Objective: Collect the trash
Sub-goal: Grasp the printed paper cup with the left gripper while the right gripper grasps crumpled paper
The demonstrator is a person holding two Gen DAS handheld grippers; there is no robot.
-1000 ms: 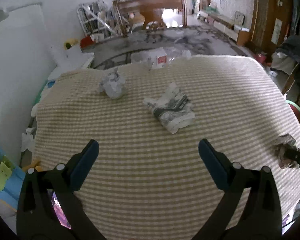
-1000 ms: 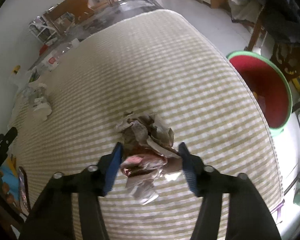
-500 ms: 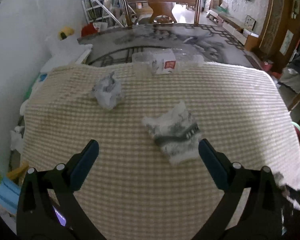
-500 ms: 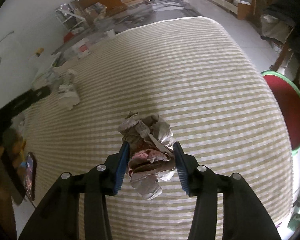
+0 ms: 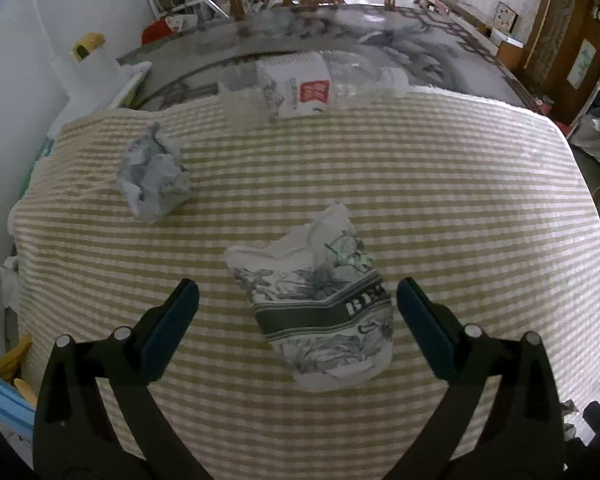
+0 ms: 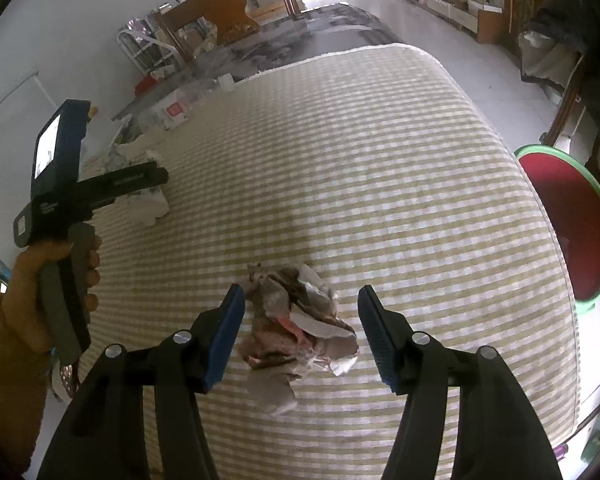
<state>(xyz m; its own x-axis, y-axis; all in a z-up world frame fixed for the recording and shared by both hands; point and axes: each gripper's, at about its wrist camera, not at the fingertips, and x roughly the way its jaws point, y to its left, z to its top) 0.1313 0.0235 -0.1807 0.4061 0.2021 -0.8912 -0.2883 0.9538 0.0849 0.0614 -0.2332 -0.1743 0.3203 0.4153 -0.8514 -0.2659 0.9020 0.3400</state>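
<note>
A crushed paper cup [image 5: 324, 312] with a grey flower print lies on the striped cloth [image 5: 460, 200], between the wide-open fingers of my left gripper [image 5: 296, 292], which do not touch it. Farther left lies a crumpled white paper ball [image 5: 152, 176]. A clear plastic bottle [image 5: 312, 88] with a red label rests at the cloth's far edge. In the right wrist view a brown-and-pink crumpled wad [image 6: 296, 328] sits on the cloth between the fingers of my right gripper [image 6: 300, 298]. Its jaws are opening, and a gap shows at the right pad.
A red basin with a green rim [image 6: 572, 232] stands on the floor off the cloth's right edge. A person's hand [image 6: 52, 272] holds the left gripper at the left. Chairs, racks and clutter stand beyond the far edge.
The left gripper came forward and down, so the crushed cup now lies between its fingers. The right jaws spread apart off the brown wad, which stays on the cloth.
</note>
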